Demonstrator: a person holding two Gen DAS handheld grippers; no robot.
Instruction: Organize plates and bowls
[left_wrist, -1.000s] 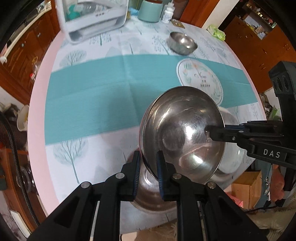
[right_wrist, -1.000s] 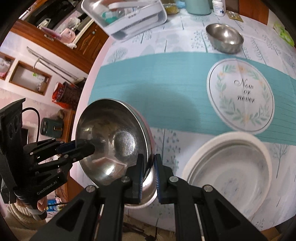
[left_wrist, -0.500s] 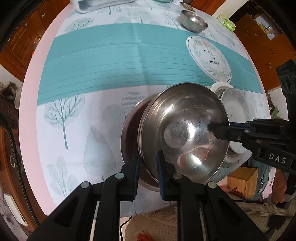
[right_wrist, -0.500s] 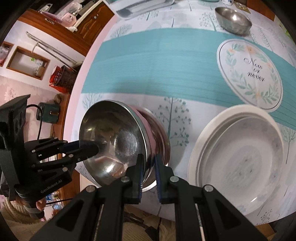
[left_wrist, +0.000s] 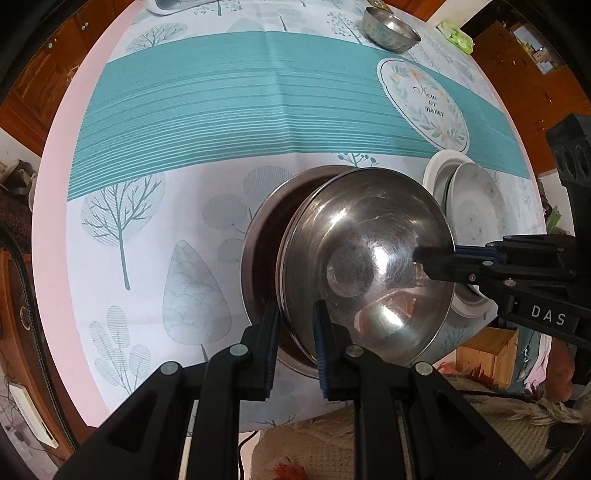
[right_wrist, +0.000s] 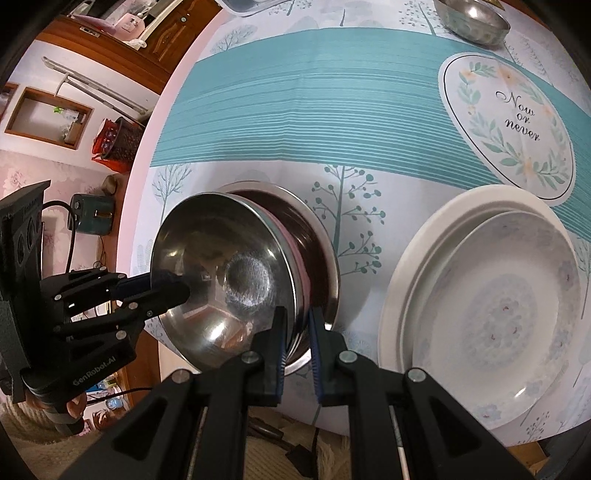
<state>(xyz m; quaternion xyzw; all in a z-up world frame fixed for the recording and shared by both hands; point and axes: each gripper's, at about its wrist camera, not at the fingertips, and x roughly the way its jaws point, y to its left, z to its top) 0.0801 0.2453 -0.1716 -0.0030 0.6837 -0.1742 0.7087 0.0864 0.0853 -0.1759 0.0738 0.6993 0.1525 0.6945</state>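
Pinching opposite rims, left gripper (left_wrist: 294, 325) and right gripper (right_wrist: 296, 328) hold a steel bowl (left_wrist: 369, 266) tilted — over a larger steel bowl (left_wrist: 266, 236).

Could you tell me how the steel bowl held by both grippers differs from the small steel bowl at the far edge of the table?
The held steel bowl is tilted, clamped at its rim by the left gripper and right gripper over another bowl; the small steel bowl sits upright, alone and untouched. The held one looks wider, though it is nearer. Both are shiny metal.
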